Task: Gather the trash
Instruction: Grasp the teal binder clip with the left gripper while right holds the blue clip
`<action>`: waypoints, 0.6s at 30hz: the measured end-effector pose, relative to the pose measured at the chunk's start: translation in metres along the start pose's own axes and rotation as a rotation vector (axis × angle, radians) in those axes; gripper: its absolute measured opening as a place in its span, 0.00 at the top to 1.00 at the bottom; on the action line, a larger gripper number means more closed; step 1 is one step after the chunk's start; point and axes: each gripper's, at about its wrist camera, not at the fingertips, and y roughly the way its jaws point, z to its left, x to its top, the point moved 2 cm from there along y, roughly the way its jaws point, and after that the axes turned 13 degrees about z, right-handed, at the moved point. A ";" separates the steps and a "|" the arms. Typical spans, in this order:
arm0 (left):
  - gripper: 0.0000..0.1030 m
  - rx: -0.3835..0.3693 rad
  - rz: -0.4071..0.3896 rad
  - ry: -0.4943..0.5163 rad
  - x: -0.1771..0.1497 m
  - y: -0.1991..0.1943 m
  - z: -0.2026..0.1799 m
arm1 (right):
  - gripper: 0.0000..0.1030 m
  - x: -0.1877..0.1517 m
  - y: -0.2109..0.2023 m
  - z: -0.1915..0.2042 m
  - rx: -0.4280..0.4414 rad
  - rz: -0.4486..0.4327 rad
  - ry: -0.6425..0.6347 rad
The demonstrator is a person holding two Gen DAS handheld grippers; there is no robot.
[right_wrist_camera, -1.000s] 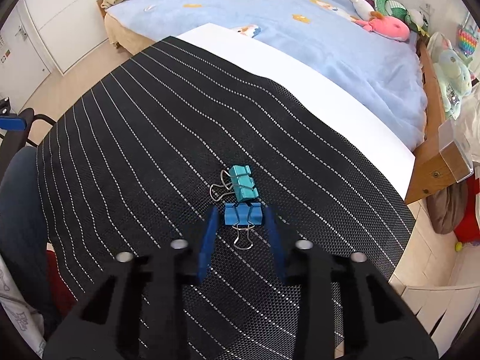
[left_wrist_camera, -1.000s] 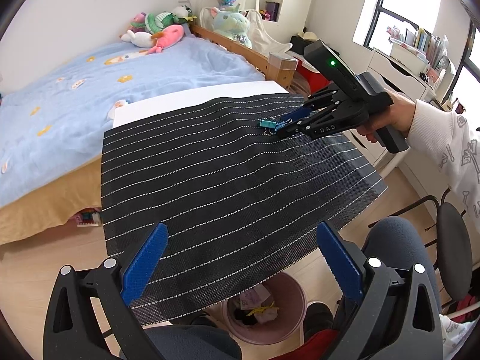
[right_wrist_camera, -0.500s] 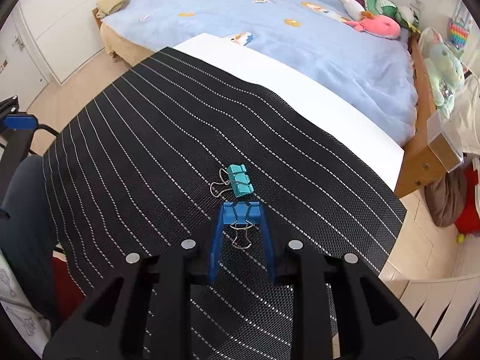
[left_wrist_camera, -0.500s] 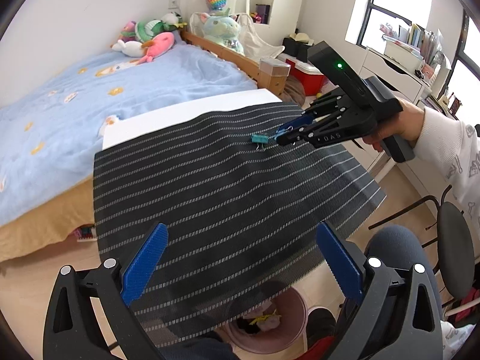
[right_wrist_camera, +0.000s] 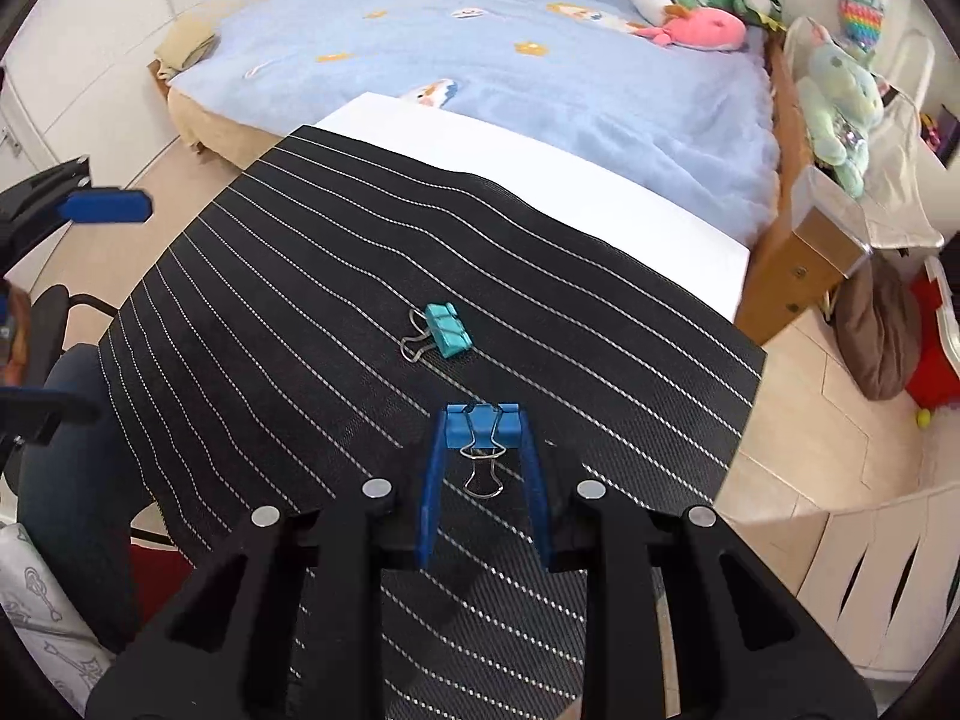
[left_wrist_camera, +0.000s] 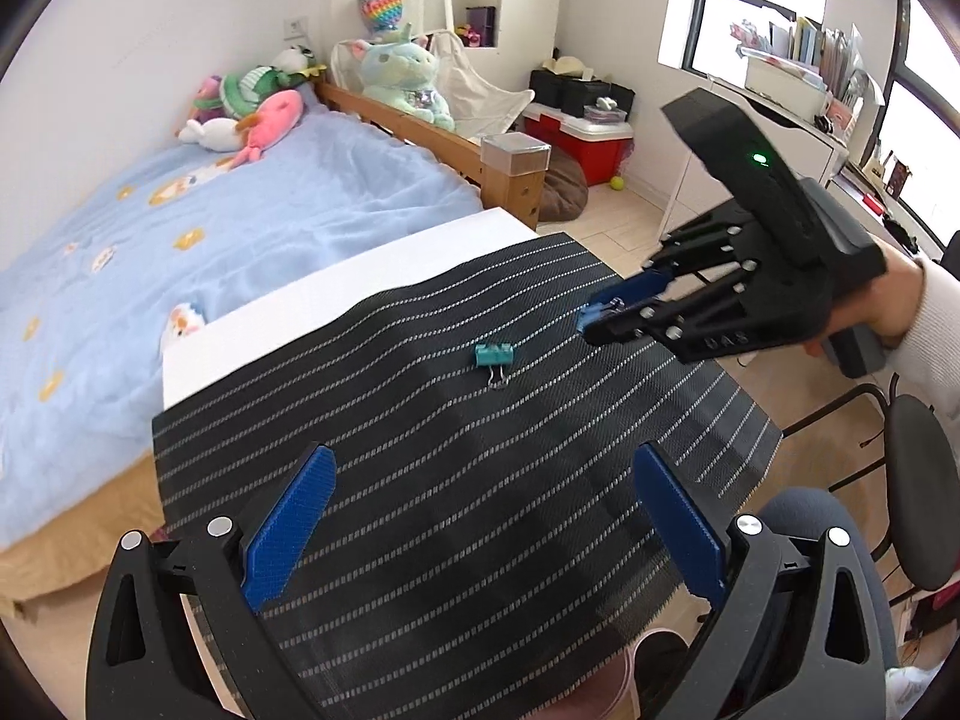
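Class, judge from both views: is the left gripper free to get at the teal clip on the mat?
Probably yes: the left gripper is open and empty, and the teal clip lies alone on bare mat ahead of it.

Bright, soft daylight from the window (left_wrist_camera: 756, 6); sharp centre, fisheye-bent edges, dark vignetted corners.

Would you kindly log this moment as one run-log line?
right gripper: shut on blue clip, above mat | left gripper: open, empty | teal clip: on mat

Blue binder clip (right_wrist_camera: 482, 425) held aloft; teal binder clip (right_wrist_camera: 447, 329) lies on striped mat (right_wrist_camera: 300, 276).
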 end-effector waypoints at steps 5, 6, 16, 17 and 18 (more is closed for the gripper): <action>0.07 0.000 0.020 0.020 0.021 0.009 -0.001 | 0.77 -0.009 -0.004 -0.007 -0.004 0.005 0.025; 0.07 -0.002 0.028 0.023 0.025 0.012 -0.002 | 0.77 -0.010 -0.005 -0.008 -0.004 0.005 0.030; 0.07 0.009 0.106 0.040 0.064 0.054 -0.003 | 0.77 -0.019 -0.009 -0.016 -0.006 0.017 0.052; 0.07 0.014 0.114 0.039 0.067 0.059 -0.003 | 0.77 -0.020 -0.008 -0.017 -0.007 0.020 0.053; 0.07 0.018 0.129 0.037 0.069 0.067 -0.002 | 0.77 -0.021 -0.008 -0.017 -0.007 0.022 0.054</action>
